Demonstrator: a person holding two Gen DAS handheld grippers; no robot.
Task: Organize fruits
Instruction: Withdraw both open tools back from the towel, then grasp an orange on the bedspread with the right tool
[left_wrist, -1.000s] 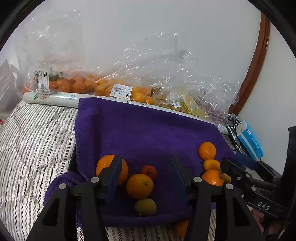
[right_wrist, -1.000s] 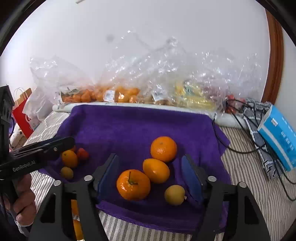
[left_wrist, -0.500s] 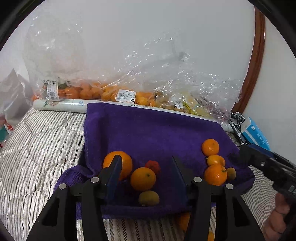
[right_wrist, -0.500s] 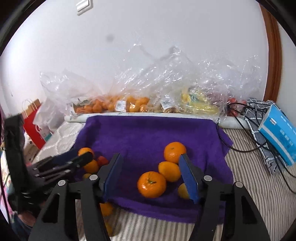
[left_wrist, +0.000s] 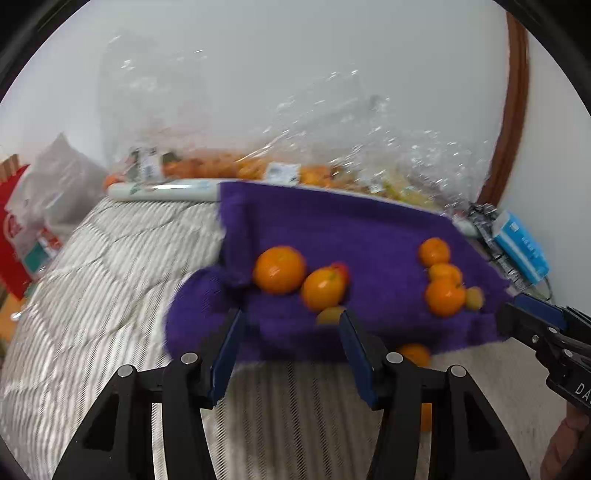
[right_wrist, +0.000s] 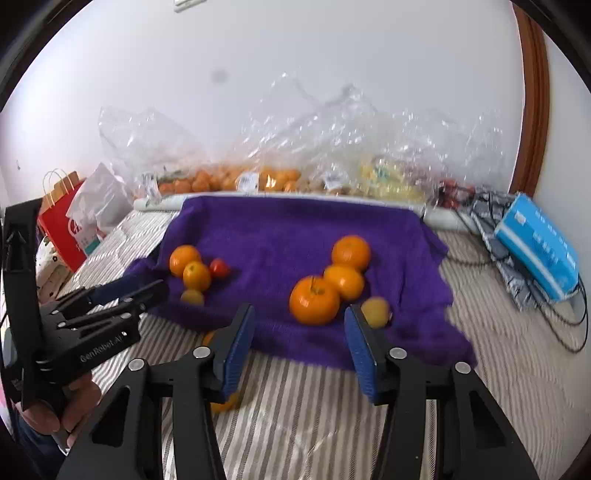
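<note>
Left wrist view: the left gripper (left_wrist: 290, 345) is held over the striped bedcover (left_wrist: 92, 295) at the near edge of the purple towel (left_wrist: 332, 229). Its blue-padded fingers stand wide apart with nothing between them. On the towel, a left group lies just ahead: a large orange (left_wrist: 279, 269), a second orange (left_wrist: 323, 288) touching it, a small red fruit (left_wrist: 341, 269) behind, and a yellowish fruit (left_wrist: 328, 315) at the front. A right group of three oranges (left_wrist: 444, 295) in a line and a small yellow fruit (left_wrist: 474, 298) lies well apart from the left group. Another orange (left_wrist: 415, 354) lies on the bedcover just off the towel's near edge.

Right wrist view: the right gripper (right_wrist: 299, 343) is held near the towel's front edge, fingers spread apart and empty. The stemmed orange (right_wrist: 314, 300) and the small yellow fruit sit just beyond the fingertips. Clear plastic bags of fruit (right_wrist: 258, 181) line the wall behind the towel. A blue box (right_wrist: 537, 242) rests at the far right.
</note>
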